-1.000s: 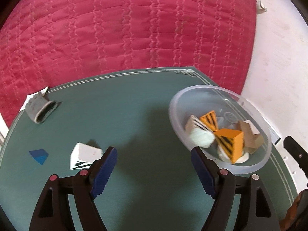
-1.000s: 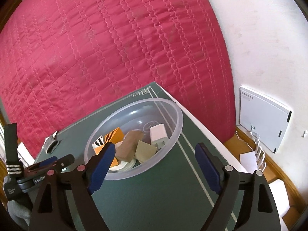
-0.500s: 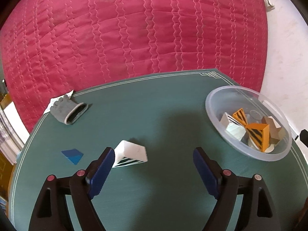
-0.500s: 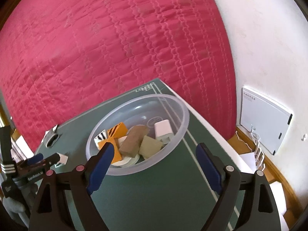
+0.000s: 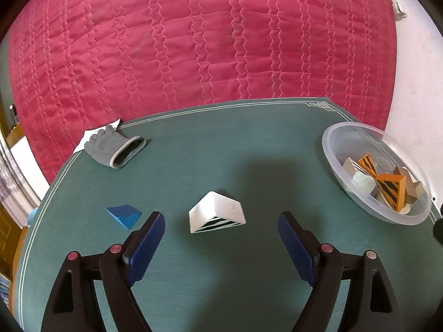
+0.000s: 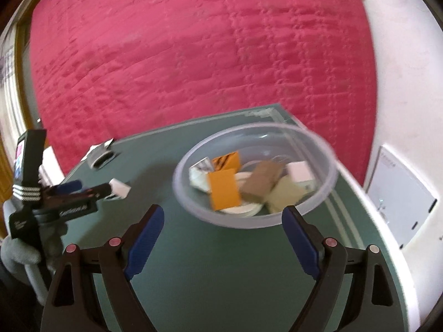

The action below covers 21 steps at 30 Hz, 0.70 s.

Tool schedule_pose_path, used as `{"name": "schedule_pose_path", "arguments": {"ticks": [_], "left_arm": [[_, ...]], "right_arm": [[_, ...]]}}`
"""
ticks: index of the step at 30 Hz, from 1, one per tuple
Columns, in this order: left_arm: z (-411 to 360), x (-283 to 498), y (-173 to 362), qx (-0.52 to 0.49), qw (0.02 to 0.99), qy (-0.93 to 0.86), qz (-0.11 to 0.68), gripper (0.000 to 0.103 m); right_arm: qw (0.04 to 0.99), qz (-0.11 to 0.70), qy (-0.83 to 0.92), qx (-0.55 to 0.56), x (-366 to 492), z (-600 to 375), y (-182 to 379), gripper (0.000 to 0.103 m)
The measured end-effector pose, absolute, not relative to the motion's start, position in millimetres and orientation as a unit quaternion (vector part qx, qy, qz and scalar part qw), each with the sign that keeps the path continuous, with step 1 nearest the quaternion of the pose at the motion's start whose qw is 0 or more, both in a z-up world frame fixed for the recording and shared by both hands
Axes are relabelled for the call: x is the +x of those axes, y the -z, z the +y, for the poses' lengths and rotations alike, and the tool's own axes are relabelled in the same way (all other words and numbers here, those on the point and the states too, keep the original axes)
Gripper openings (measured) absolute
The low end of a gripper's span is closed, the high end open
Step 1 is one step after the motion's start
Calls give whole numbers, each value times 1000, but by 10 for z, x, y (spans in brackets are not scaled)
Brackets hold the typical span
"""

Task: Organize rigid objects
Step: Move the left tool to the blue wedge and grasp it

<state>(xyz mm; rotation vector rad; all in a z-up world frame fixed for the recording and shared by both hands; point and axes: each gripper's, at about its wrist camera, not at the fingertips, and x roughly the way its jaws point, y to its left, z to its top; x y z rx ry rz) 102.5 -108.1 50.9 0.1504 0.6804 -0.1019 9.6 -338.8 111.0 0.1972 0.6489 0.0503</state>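
- Two loose pieces left on the green felt table top [image 5: 221, 152], as the left wrist view shows; everything else rigid is already in the bowl.
- Far left: a grey knit work glove [image 5: 115, 149] lying on its side – soft, probably not part of the sort.
- Next over: a small blue wedge block [image 5: 124, 215], flat on the felt, just outside the left finger.
- Centre: a white triangular prism block with black stripes on its end face [image 5: 217, 215], resting on a long face, just ahead of the left gripper [image 5: 221, 221]. Jaws have just been opening and stand wide; nothing is held, and the pads are clear of the block.
- Judgement – ease forward until the pads flank the sloped sides low down, then close; a high pinch risks squeezing it out.
- Right: a clear plastic bowl [image 5: 337, 149] holding orange-striped, tan and white blocks.
- Right gripper [image 6: 223, 221]: wide apart, empty, hovering near the bowl's near rim.
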Motion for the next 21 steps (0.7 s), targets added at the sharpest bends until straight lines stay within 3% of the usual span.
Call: {"name": "schedule_pose_path", "arguments": {"ticks": [21], "left_arm": [[-499, 1130, -468, 40, 936, 7, 350, 94]], "right_arm": [[911, 377, -143, 91, 302, -2577, -921, 88]]}}
